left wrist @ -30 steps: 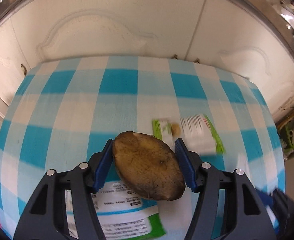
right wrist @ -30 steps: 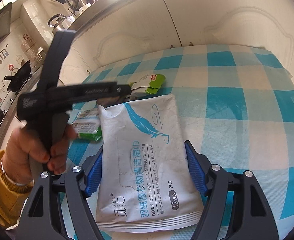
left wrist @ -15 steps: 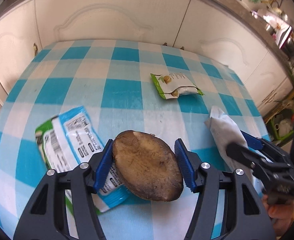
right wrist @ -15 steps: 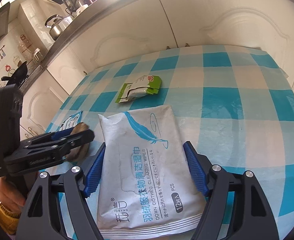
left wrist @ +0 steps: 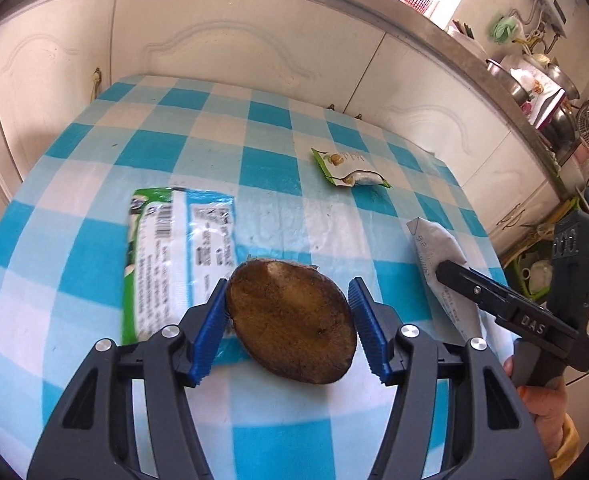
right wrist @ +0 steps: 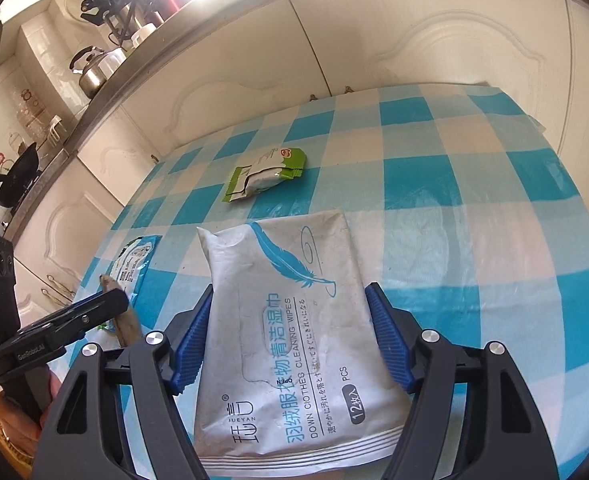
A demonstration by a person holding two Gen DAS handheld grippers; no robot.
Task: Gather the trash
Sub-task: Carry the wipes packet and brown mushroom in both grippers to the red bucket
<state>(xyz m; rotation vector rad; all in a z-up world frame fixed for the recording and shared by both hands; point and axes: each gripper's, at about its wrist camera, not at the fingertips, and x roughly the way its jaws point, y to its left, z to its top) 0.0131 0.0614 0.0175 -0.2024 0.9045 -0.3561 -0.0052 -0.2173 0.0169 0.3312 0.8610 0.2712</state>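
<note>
I have both tools loaded. My left hand-held gripper (left wrist: 290, 322) is clenched on a brown, flat, oval scrap of peel or vegetable slice (left wrist: 290, 320), pinched across its width by the blue ribbed pads so the broad face shows to the camera and nothing droops. My right hand-held gripper (right wrist: 290, 344) grasps a white soft pack of clothes-cleaning wipes with a blue feather print (right wrist: 290, 320), gripped by its long edges, so it juts forward between the fingers. Both seem lifted above the desk with the blue-and-white checked cloth (left wrist: 94, 184), judging by how they hang. Ahead of the left gripper, a green-and-white printed wrapper (left wrist: 178, 256) lies flat; farther ahead to the right sits a small green-and-white torn snack sachet (left wrist: 350, 168). I see no bin, so I judge these two wait.
</note>
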